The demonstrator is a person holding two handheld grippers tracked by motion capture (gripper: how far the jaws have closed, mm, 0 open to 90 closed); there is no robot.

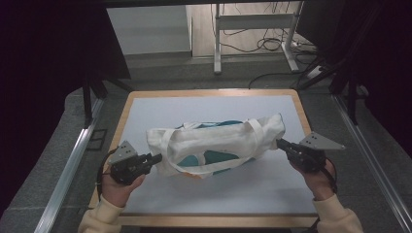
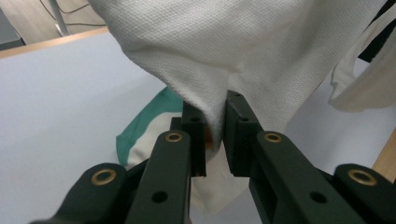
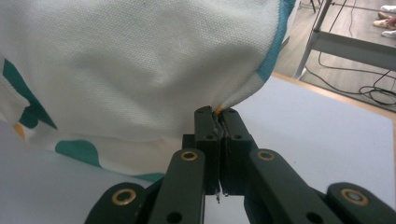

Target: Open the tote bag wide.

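Tote bag (image 1: 218, 145) of cream canvas with teal patches and long cream handles lies stretched across the middle of the pale table (image 1: 160, 109), held at both ends. In the high view the left gripper (image 1: 156, 158) meets the bag's left end near the table's front left, carried by the person's left hand (image 1: 116, 187) in a cream sleeve, while the right gripper (image 1: 281, 144) meets the bag's right end, carried by the right hand (image 1: 318, 179). In the left gripper view the black jaws are drawn narrow around a pinched fold of the cream fabric (image 2: 261, 51), with cloth filling the small gap between them, and a teal patch (image 2: 144, 126) of the bag rests on the table just behind. In the right gripper view the jaws are pressed almost together on a corner of the bag, where a teal edge strip (image 3: 275, 46) runs down to the pinch point. The bag's right end looks lifted a little off the surface. Beyond the table's far edge stand a metal desk frame (image 1: 255, 22) and loose cables (image 1: 272, 46) on the floor.
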